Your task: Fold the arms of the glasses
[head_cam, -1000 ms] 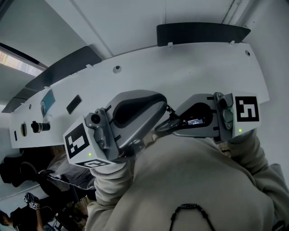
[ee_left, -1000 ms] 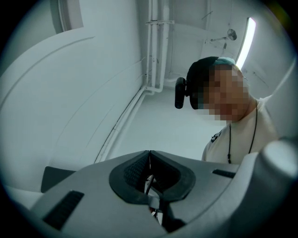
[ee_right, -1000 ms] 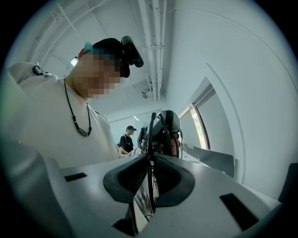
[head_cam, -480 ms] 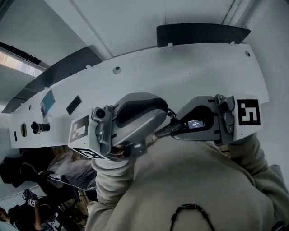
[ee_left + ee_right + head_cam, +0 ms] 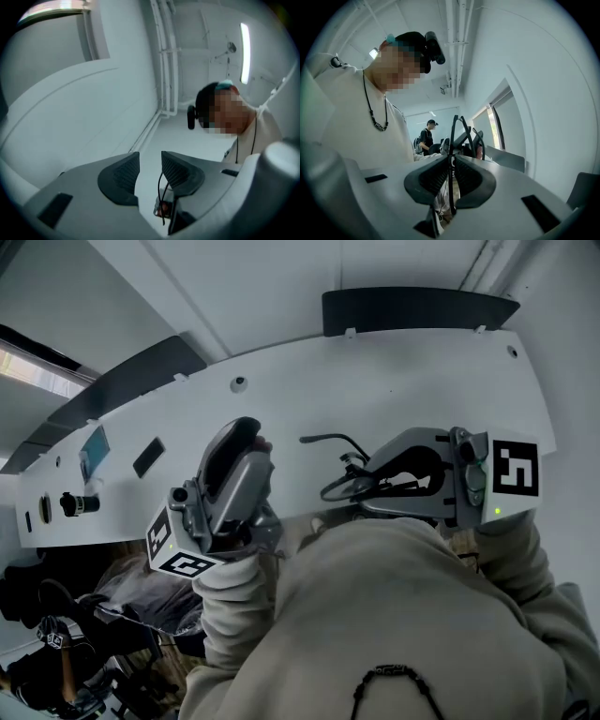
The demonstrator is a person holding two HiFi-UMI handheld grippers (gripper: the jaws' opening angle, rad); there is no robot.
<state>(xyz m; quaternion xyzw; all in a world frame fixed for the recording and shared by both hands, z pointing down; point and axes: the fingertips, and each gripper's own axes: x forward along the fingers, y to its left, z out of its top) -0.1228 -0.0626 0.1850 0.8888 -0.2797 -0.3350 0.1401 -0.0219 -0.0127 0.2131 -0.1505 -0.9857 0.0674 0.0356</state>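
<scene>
The glasses [image 5: 342,472] are thin and black-framed, and they hang over the white table [image 5: 422,381] in the head view. One arm sticks out to the left. My right gripper [image 5: 364,491] comes in from the right, shut on the frame. In the right gripper view its pads [image 5: 433,180] pinch a thin black rim of the glasses [image 5: 461,136], which rises beyond my right gripper [image 5: 451,176]. My left gripper [image 5: 246,432] stands apart to the left of the glasses and points upward. The jaws of my left gripper [image 5: 150,164] are opening, with nothing between the pads.
The white table carries a small screen [image 5: 94,448], a black block [image 5: 148,457] and a black knob [image 5: 75,502] at its left end. Dark chair backs [image 5: 417,307] stand behind the table. A person [image 5: 425,136] stands in the room's background. My own light sleeves fill the lower head view.
My left gripper was shut close against the glasses. It has let go, opened, and swung away to the left, tilting upward. The right gripper has kept still, holding the glasses.
</scene>
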